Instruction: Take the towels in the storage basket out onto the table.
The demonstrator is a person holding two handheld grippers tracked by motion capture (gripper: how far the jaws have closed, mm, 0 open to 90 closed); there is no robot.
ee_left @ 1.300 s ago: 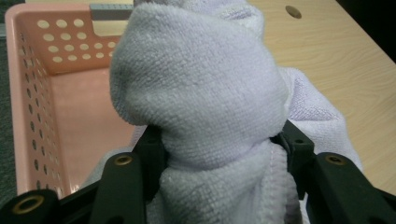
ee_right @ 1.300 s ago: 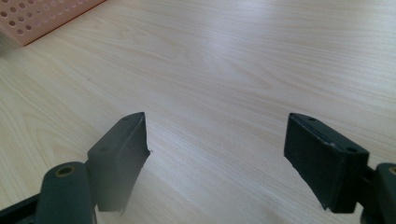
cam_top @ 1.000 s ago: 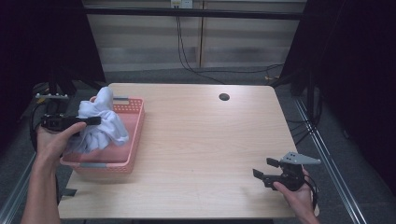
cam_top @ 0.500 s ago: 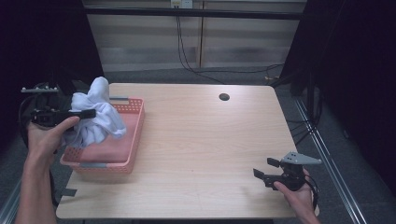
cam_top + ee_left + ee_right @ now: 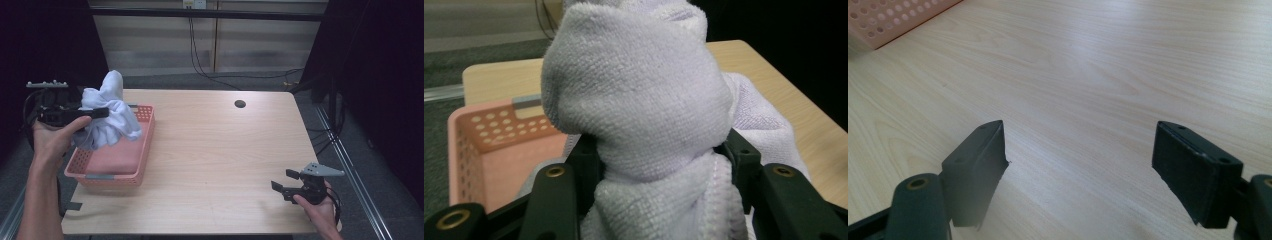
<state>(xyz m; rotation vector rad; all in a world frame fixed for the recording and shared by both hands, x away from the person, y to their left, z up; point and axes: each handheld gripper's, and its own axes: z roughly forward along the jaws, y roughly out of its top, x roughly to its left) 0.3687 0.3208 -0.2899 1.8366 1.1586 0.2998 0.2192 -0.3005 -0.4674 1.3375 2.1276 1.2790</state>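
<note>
Item: 1 white towel (image 5: pixel 639 115), terry; judged soft, light, limp, non-fragile, and bunched between the left gripper (image 5: pixel 95 113) fingers, which pinch its gathered middle. Loose ends hang below the fingers over the pink basket (image 5: pixel 145 145); take hold at the thick gathered fold. Right gripper (image 5: pixel 1080 165) fingers spread, nothing between, low over the counter (image 5: pixel 1128 70).

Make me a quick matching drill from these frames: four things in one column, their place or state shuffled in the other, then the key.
Things
1. white towel
2. pink basket
3. left tool
4. right tool

States
A. jaws apart, nothing between them, low over the table's near right corner
B. sits at the table's left edge
C. bunched, hanging above the basket
D. clamped on cloth

Pairs: 1-C, 2-B, 3-D, 4-A
</note>
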